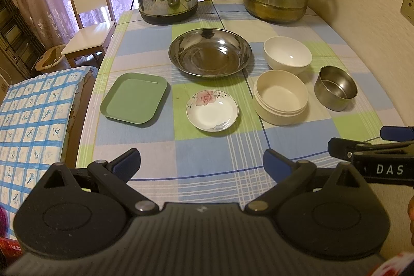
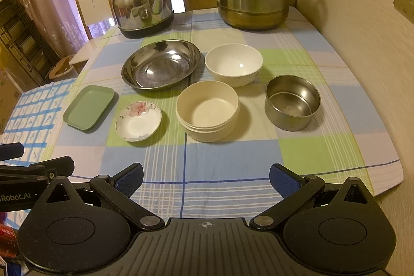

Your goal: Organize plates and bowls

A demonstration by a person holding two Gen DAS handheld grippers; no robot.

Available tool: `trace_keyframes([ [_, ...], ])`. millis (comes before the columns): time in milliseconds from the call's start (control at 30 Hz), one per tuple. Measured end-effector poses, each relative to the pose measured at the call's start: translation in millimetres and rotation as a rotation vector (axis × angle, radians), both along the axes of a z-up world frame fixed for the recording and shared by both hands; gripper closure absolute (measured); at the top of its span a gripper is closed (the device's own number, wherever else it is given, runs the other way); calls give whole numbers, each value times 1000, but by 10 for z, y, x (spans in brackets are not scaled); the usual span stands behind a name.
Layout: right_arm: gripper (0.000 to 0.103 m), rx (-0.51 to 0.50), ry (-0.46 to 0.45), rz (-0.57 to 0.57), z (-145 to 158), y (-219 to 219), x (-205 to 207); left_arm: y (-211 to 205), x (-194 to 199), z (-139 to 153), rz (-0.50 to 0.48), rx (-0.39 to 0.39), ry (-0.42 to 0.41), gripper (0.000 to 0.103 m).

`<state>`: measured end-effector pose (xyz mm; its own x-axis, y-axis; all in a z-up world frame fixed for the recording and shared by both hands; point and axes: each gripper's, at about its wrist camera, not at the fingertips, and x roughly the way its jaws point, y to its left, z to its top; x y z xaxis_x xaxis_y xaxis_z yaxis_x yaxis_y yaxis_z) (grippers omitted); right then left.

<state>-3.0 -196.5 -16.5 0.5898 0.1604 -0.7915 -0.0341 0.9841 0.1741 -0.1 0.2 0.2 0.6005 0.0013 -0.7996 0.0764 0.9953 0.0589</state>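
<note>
1. The checked-cloth table carries every dish.
2. A wide steel basin sits centre-back.
3. A cream round bowl sits beside a small flowered saucer.
4. The left claw and the right claw hover spread, holding nothing.

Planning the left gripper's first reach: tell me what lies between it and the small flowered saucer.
Only bare checked tablecloth separates the open left gripper from the small flowered white saucer, seen in the left wrist view.

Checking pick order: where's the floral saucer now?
Both views: floral saucer sits near the table's front, between the green tray on its left and the cream bowl on its right.
</note>
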Motion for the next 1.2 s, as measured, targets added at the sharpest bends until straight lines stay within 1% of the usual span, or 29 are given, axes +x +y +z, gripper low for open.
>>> trace_keyframes([
  [233, 0, 1, 2, 2, -45, -11, -1, -6, 34, -2, 3, 0, 2, 2],
  [267, 0, 2, 3, 3, -47, -7, -2, -23, 55, 4, 3, 0, 3, 2],
  [300, 0, 2, 3, 4, 15, 9, 19, -28, 55, 2, 4, -1, 3, 2],
  [567, 0, 3, 1, 7, -40, -25, 14, -23, 48, -17, 5, 0, 3, 2],
  [733, 0, 4, 3, 11, -36, -51, -2, -62, 115, -41, 15, -2, 7, 2],
  [1000, 0, 7, -2, 37, -67, -104, 135, -151, 182, -54, 42, 0, 11, 2],
  [1100, 0, 10, -14, 52, -76, -151, 205, -195, 226, -53, 51, 4, 6, 2],
  [1200, 0, 7, -51, 92, -65, -170, 252, -232, 264, -55, 61, 6, -1, 2],
])
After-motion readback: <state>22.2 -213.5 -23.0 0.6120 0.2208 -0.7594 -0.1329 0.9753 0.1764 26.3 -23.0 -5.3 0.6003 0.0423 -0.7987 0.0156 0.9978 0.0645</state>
